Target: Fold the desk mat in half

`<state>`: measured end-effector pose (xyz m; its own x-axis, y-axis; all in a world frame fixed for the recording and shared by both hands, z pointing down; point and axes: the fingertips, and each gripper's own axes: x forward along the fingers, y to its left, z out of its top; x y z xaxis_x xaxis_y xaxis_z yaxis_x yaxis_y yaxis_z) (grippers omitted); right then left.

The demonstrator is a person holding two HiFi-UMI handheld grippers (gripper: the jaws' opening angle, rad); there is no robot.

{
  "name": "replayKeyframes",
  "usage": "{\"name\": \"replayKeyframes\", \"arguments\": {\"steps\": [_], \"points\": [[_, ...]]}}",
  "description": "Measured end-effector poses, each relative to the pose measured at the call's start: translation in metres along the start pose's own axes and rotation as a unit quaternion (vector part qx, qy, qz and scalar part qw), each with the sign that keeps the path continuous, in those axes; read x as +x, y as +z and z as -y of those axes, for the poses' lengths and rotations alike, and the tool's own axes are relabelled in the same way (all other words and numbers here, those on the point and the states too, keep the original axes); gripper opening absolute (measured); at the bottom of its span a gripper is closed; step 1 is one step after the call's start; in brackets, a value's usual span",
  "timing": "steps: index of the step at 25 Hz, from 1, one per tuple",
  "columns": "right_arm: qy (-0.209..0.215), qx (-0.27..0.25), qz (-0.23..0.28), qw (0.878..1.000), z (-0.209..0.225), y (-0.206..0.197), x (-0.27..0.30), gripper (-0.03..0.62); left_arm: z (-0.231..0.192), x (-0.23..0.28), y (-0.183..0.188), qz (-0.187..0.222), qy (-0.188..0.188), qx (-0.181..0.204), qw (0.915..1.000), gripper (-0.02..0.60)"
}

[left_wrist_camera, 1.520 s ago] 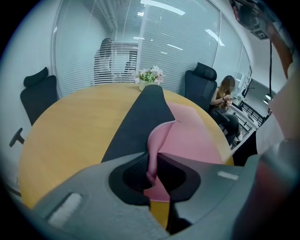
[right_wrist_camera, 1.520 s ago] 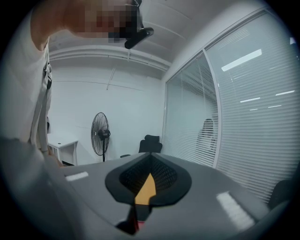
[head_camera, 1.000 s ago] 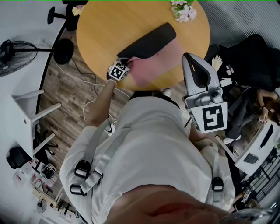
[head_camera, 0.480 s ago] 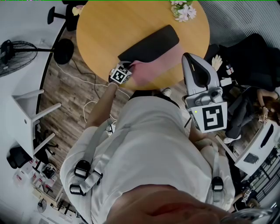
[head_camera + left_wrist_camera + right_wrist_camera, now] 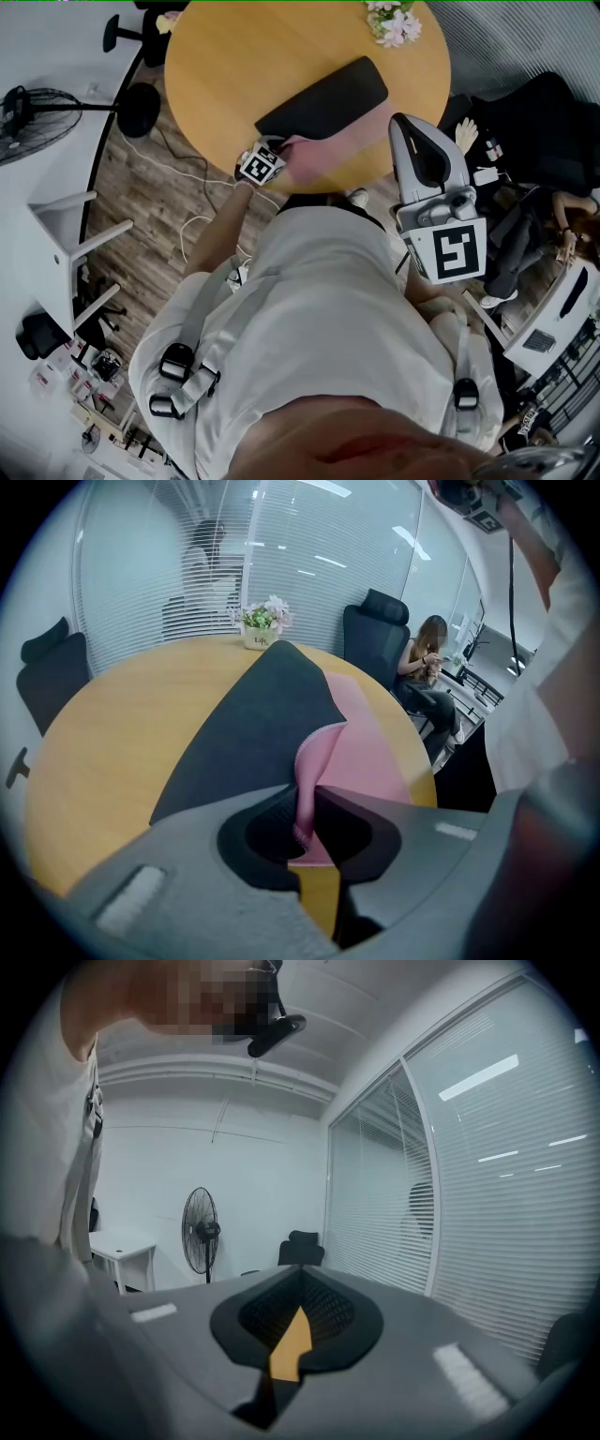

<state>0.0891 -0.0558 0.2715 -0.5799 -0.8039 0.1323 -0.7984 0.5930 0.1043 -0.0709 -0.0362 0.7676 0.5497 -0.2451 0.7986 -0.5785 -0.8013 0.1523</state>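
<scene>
The desk mat lies on the round wooden table [image 5: 234, 66], black side [image 5: 323, 98] up across the middle, with its pink underside [image 5: 328, 150] turned over near the table's front edge. My left gripper [image 5: 281, 146] is shut on the mat's lifted corner. In the left gripper view the pink fold [image 5: 314, 761] stands upright between the pads, with the gripper [image 5: 306, 808] clamped on it, and the black surface [image 5: 253, 714] stretches away. My right gripper [image 5: 405, 124] hovers off the table's right edge, above the floor. It [image 5: 300, 1274] is shut with nothing in it.
A small pot of flowers [image 5: 394, 21] stands at the table's far edge. Office chairs [image 5: 375, 635] ring the table. A standing fan [image 5: 33, 108] and a white desk [image 5: 66, 234] are on the left. A seated person [image 5: 553, 225] is at the right. Cables lie on the floor [image 5: 178, 159].
My left gripper has moved a little to the right and toward the table's near edge, dragging the mat corner with it. The black part shifted the same way. The right gripper has not moved.
</scene>
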Motion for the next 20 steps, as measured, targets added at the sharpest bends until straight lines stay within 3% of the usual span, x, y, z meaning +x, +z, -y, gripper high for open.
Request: {"name": "replayKeyframes", "arguments": {"steps": [20], "points": [[-0.008, -0.001, -0.001, 1.0, 0.017, -0.001, 0.0, 0.005, 0.043, 0.007, -0.006, -0.02, -0.036, 0.043, 0.9982, 0.041]]}}
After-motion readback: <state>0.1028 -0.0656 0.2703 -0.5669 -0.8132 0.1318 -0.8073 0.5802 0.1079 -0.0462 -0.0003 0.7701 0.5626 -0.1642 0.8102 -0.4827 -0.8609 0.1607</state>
